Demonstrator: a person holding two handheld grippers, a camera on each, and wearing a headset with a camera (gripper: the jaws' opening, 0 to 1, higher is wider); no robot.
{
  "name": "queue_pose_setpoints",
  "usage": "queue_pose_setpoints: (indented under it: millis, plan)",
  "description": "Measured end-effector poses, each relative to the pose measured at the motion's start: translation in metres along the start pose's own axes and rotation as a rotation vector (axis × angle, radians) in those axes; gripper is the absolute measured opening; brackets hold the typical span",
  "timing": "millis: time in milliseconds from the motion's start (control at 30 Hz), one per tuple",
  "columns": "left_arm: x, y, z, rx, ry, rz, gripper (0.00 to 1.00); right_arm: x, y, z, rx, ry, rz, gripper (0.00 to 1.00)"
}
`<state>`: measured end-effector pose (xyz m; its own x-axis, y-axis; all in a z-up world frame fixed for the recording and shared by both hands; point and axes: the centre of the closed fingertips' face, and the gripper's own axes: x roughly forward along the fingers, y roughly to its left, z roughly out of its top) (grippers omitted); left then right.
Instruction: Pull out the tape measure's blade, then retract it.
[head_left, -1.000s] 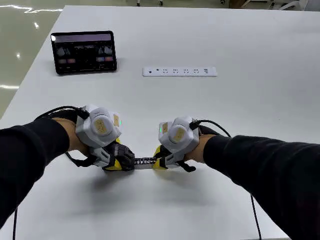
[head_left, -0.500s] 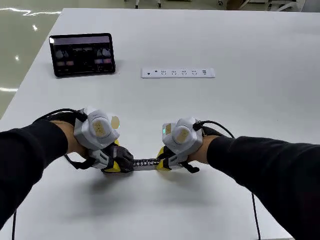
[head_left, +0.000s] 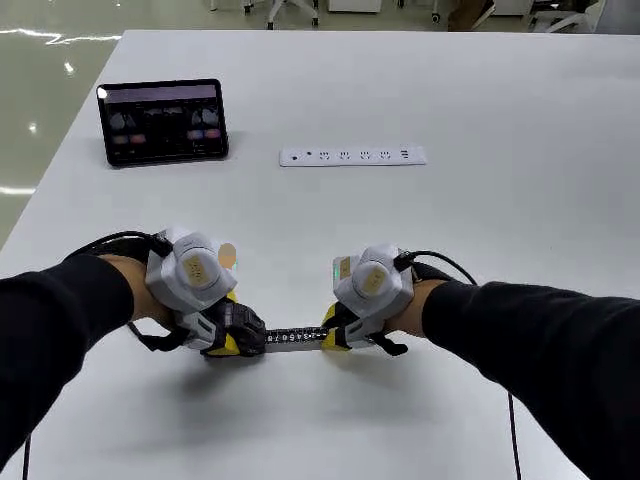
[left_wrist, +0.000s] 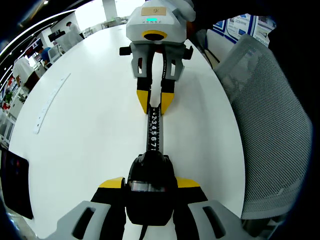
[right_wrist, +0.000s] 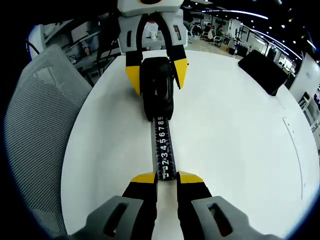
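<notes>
A black tape measure case (left_wrist: 150, 186) sits between the yellow-tipped jaws of my left gripper (left_wrist: 150, 182), which is shut on it. The case (head_left: 240, 334) rests low over the white table, and the case (right_wrist: 156, 87) faces me in the right gripper view. Its blade (head_left: 294, 338) is drawn out a short way, with numbers up to about 9 showing on the blade (right_wrist: 163, 147). My right gripper (right_wrist: 165, 177) is shut on the blade's end. That right gripper (left_wrist: 155, 103) appears opposite in the left gripper view, pinching the blade (left_wrist: 153, 133).
A dark tablet (head_left: 162, 120) stands at the far left of the white table (head_left: 450, 230). A white power strip (head_left: 352, 156) lies behind the grippers. A grey mesh chair (left_wrist: 270, 125) stands at the table's near edge.
The two grippers have drawn a little farther apart, and a slightly longer stretch of blade shows between them. The head camera has tilted, shifting the whole scene down.
</notes>
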<state>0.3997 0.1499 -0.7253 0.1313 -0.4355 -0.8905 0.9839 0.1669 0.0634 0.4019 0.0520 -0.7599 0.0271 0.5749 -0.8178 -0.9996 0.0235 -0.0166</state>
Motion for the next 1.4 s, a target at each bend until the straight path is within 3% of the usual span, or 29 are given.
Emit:
queue_pose_setpoints:
  millis: [1400]
  plan:
    - [0.001,0.001,-0.002,0.001,0.003,0.008,0.32,-0.021,-0.002,-0.030,0.032,0.011,-0.021,0.09]
